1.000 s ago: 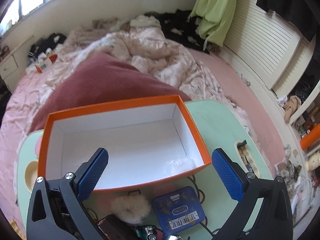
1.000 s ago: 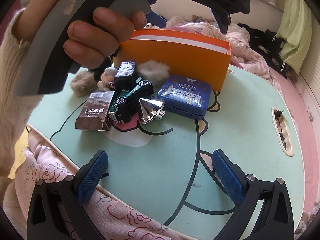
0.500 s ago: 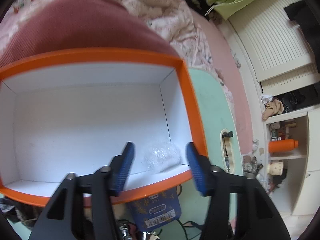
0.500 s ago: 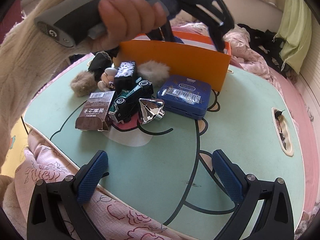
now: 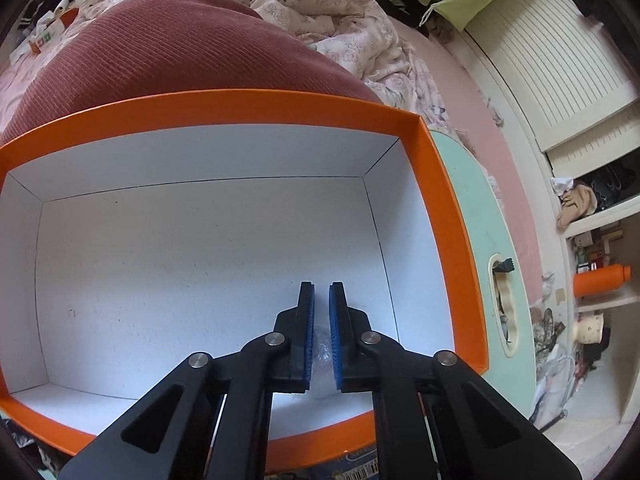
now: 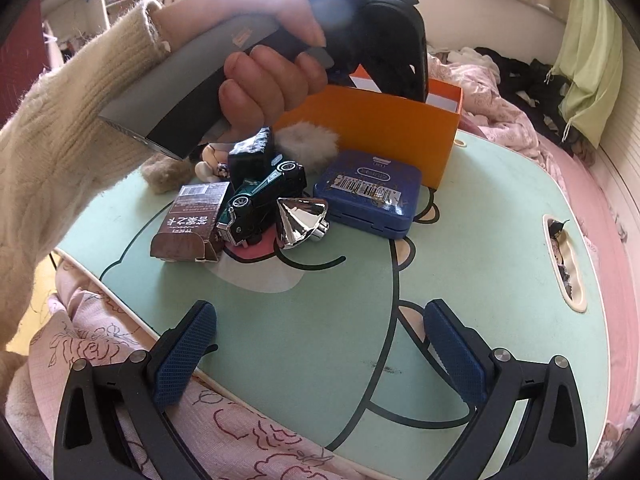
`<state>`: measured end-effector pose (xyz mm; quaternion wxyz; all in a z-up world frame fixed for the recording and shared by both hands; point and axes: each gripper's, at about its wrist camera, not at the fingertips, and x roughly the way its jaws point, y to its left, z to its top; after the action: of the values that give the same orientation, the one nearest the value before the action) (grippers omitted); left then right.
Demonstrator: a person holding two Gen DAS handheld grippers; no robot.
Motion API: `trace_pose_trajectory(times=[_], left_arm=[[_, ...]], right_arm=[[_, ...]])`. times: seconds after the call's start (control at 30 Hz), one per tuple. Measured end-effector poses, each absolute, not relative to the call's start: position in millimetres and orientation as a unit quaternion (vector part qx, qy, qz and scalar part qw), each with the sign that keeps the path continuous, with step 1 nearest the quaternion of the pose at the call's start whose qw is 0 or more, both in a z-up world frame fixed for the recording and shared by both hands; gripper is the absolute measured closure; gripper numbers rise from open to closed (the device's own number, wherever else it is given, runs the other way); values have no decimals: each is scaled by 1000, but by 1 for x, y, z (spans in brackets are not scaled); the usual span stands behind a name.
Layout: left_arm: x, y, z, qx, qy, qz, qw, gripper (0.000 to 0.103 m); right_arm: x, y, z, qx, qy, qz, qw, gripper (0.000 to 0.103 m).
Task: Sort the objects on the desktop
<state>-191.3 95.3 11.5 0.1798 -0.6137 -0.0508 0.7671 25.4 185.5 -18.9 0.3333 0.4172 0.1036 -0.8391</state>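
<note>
My left gripper (image 5: pixel 321 288) reaches down into the orange box (image 5: pixel 452 216) near its right corner, shut on a crumpled clear plastic wad (image 5: pixel 322 346) on the white floor. In the right wrist view a hand (image 6: pixel 272 80) holds that gripper over the box (image 6: pixel 380 128), its fingers hidden inside. My right gripper (image 6: pixel 320 308) stands open over the table's near edge, nothing between its pads. In front of the box lie a blue tin (image 6: pixel 370 192), a silver cone (image 6: pixel 302 222), a green toy car (image 6: pixel 264 200), a brown carton (image 6: pixel 192 222) and a white pompom (image 6: pixel 308 146).
The mint table (image 6: pixel 480 240) has a handle slot (image 6: pixel 566 264) at its right end. A maroon pillow (image 5: pixel 180 52) and rumpled bedding lie behind the box. A shelf with an orange bottle (image 5: pixel 600 278) stands far right. Pink floral fabric (image 6: pixel 240 432) lies below the table's near edge.
My left gripper tipped down into the box and its jaws closed from wide open onto the clear plastic wad. The right gripper stayed still.
</note>
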Motion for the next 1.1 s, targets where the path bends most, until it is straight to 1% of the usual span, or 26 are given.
trace_pose_trajectory(times=[0.2, 0.47, 0.57, 0.63, 0.67, 0.7, 0.73, 0.77, 0.8, 0.9, 0.97, 1.03, 1.1], left_arm=[[-180, 80, 30, -578, -78, 784, 213, 103], [-142, 14, 116, -480, -146, 823, 266, 103], [-125, -5, 128, -463, -152, 831, 270, 103], [-118, -8, 127, -464, -148, 831, 270, 103], [-120, -8, 121, -476, -145, 825, 267, 102], [-125, -4, 115, -490, -146, 818, 262, 90], [-132, -1, 108, -510, -147, 808, 254, 82], [-138, 5, 99, -531, -147, 798, 243, 66], [-148, 14, 90, -547, -143, 791, 236, 55], [-170, 41, 66, -582, -105, 778, 212, 55], [-182, 56, 52, -610, -95, 760, 203, 55], [-190, 70, 39, -634, -93, 736, 218, 55], [-199, 81, 24, -659, -74, 721, 202, 55]], right_arm=[[25, 185, -19, 417, 103, -839, 333, 0], [24, 184, -19, 417, 103, -839, 333, 0], [25, 184, -19, 417, 103, -840, 332, 0], [25, 184, -19, 417, 103, -840, 332, 0], [25, 184, -19, 417, 103, -840, 332, 0], [25, 184, -19, 417, 103, -840, 332, 0], [25, 184, -19, 417, 103, -840, 332, 0], [24, 183, -19, 417, 102, -840, 332, 0], [24, 183, -19, 417, 102, -840, 332, 0], [24, 184, -19, 417, 102, -840, 332, 0], [23, 184, -19, 417, 102, -840, 332, 0], [23, 184, -19, 417, 101, -840, 332, 0], [22, 184, -19, 417, 101, -840, 332, 0]])
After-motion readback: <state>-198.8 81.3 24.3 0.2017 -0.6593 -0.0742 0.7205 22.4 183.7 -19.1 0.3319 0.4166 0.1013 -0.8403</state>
